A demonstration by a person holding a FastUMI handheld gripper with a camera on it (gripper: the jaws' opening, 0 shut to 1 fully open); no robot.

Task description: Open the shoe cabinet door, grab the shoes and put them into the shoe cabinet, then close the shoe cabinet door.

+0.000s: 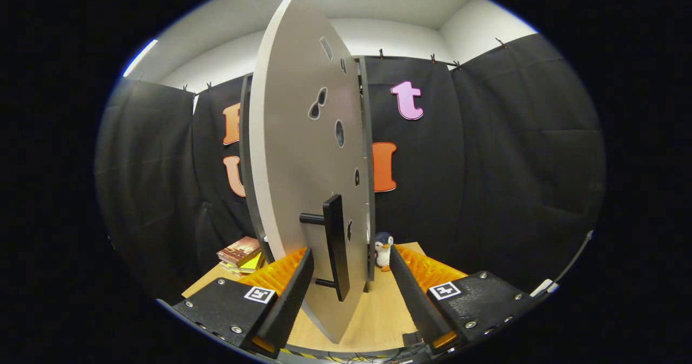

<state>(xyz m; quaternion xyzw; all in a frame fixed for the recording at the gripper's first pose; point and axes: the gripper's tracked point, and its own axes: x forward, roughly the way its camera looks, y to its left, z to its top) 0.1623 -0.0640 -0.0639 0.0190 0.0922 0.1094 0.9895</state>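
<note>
The hand-held gripper stood wide, its two fingers spread apart with nothing pressed between them. The door of the shoe cabinet hung edge-on straight ahead, swung out toward the camera so that its lower corner reached down between the fingers. The handle, a dark bar with its long axis upright, stood off the door face on two short posts; it lay in the gap just ahead of the fingers, nearer the left finger than the right (neither finger seemed to touch it). That was the relation the next move would likely turn on: the bar ran vertically, across the line on which the fingers close, so a squeeze would catch it from both sides.

The cabinet itself showed as a dark frame behind the door, standing on the worktop. Its inside was hidden by the door, so what it held could not be told. Of the shoes nothing could be said here.

Beyond the right finger a toy penguin stood on the worktop just beside the cabinet's foot. Beyond the left finger lay a small stack of books.

Judging by the door standing out from the frame, the opening step was under way or done.
</note>
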